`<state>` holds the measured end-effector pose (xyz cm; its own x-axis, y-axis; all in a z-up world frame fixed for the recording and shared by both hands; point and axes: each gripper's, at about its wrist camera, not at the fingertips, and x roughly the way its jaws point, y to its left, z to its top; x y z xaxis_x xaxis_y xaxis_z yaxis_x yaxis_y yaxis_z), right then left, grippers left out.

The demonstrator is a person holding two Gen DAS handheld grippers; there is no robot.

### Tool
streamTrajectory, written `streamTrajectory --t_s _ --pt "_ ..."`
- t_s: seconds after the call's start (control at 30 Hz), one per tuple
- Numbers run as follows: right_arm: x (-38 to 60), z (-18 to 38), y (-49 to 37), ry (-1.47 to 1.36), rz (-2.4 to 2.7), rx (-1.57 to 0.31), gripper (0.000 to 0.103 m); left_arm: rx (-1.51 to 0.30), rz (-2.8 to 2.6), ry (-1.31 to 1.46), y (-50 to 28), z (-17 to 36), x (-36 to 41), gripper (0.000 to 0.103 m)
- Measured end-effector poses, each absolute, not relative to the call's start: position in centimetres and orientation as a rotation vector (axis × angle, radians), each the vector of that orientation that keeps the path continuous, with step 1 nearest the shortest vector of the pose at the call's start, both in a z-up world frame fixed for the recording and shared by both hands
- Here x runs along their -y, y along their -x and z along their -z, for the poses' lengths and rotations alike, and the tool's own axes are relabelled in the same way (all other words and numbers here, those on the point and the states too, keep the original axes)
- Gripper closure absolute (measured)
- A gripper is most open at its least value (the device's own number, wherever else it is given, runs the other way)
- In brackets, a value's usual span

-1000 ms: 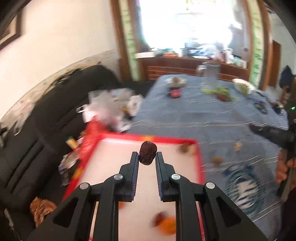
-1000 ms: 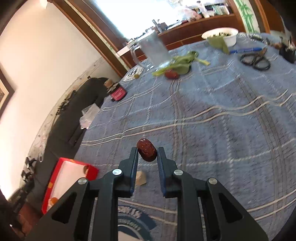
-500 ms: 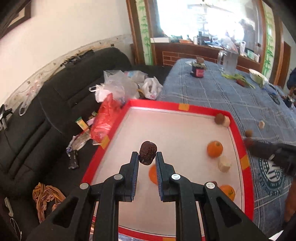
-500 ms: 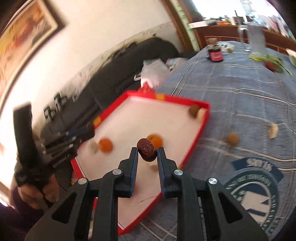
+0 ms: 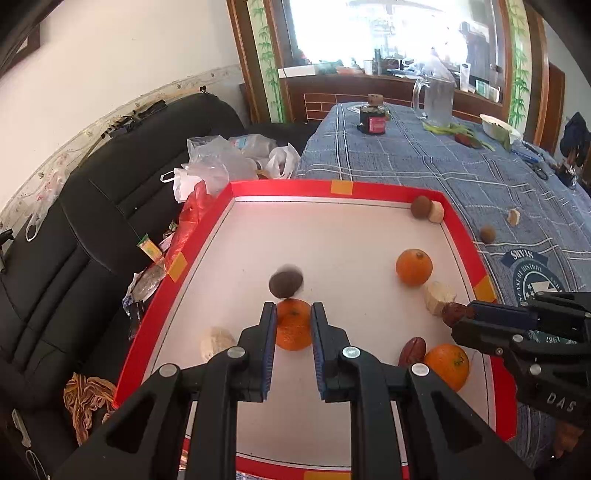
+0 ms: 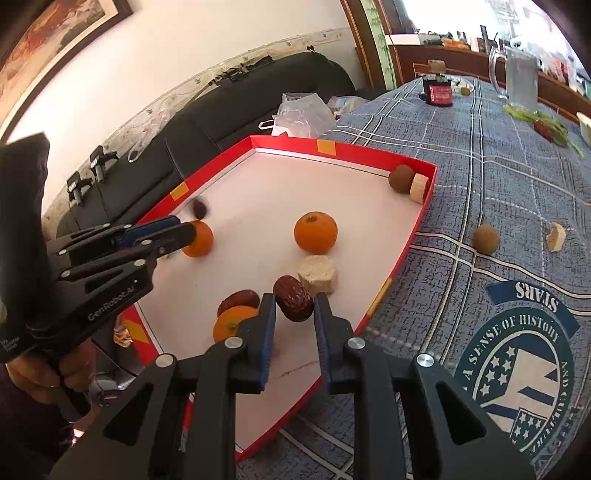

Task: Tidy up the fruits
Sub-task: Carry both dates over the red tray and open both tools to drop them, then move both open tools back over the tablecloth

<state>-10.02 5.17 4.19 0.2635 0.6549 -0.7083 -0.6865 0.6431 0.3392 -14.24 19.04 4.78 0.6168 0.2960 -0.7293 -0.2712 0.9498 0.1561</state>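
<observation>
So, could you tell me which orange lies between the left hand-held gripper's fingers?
The orange nearest the tray's left wall; the other two lie rightward.

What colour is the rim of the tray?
Red, with small orange-yellow tape patches; the tray rim shows best in the left wrist view.

We see bright daylight pouring through the window [image 5: 373, 33], blown out to near white, with soft shadows under the fruit on the tray [image 5: 332, 240]. Both fisheye views bend strongly and darken at the corners. One dark fruit [image 5: 286, 282] is smeared by motion blur, perhaps mid-fall.
</observation>
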Motion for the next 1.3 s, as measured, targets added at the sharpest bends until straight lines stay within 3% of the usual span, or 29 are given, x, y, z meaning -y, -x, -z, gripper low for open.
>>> streamTrajectory --t_s 0.07,0.1,0.17,0.23,0.47,0.67,1.17,1.3 --pt "-5.2 -4.3 10.3 0.054 -0.902 -0.932 0.080 -0.848 -0.342 -0.046 14.2 -4.7 -18.8 0.084" --pt "-5.1 -4.3 10.3 0.054 -0.904 -0.934 0.080 -0.850 -0.344 -0.046 14.2 -4.6 -18.8 0.079" --pt "-4.6 -4.6 10.1 0.037 -0.915 -0.945 0.079 -0.852 -0.345 -0.040 14.1 -4.7 -18.7 0.065" --pt "-3.4 -5.2 9.5 -0.010 -0.916 -0.928 0.079 -0.845 -0.355 -0.043 14.1 -4.9 -18.6 0.045" --pt "3.1 -6.6 5.4 -0.078 -0.731 -0.841 0.079 -0.817 -0.345 -0.049 13.9 -5.6 -18.0 0.040" --pt "7.8 -4.6 -0.5 -0.096 -0.510 -0.887 0.078 -0.798 -0.310 -0.059 13.2 -6.2 -16.4 0.040" --pt "7.4 -1.7 -5.8 -0.098 -0.448 -0.931 0.078 -0.746 -0.154 -0.157 7.9 -8.7 -9.1 0.040" --pt "7.8 -1.5 -6.6 -0.146 -0.498 -0.933 0.073 -0.765 -0.143 -0.156 6.7 -8.3 -7.9 0.040"
